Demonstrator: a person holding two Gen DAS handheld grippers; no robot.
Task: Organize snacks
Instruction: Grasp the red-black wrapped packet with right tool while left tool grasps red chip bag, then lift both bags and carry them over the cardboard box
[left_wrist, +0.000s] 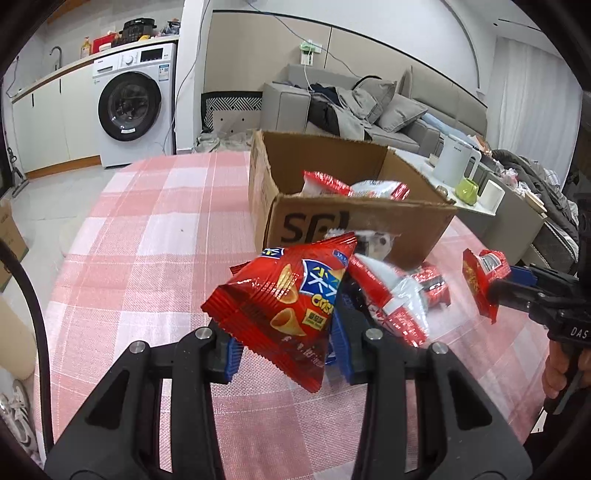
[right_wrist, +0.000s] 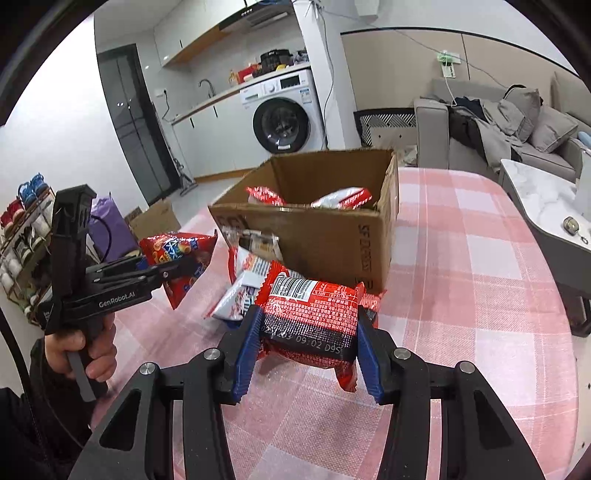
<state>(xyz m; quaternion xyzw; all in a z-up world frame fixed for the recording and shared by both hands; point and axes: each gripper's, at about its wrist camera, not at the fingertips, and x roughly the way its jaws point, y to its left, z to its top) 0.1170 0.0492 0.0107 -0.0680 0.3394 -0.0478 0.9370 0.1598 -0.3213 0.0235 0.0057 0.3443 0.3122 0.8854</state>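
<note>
We hold two grippers over a table with a pink checked cloth (left_wrist: 147, 240). The left gripper (left_wrist: 284, 354) has its blue pads clamped on a red triangular crisp bag (left_wrist: 284, 299), lifted clear of the cloth; in the right wrist view the same bag hangs from that gripper at the left. The right gripper (right_wrist: 308, 350) is closed narrow on a red snack packet (right_wrist: 310, 317), barcode side up, squeezed between both blue pads and off the table. An open cardboard box (right_wrist: 325, 236) stands on the cloth just behind both grippers, flaps up, with at least two red-and-white packets (right_wrist: 341, 197) already lying inside. Between the box and the grippers a small heap of loose red-and-white snack packets (left_wrist: 391, 295) lies on the cloth, touching the box's front wall. A hand (right_wrist: 86, 350) grips the left gripper's handle. Washing machine (left_wrist: 129, 103) and sofa (left_wrist: 369, 110) sit in the background.
</note>
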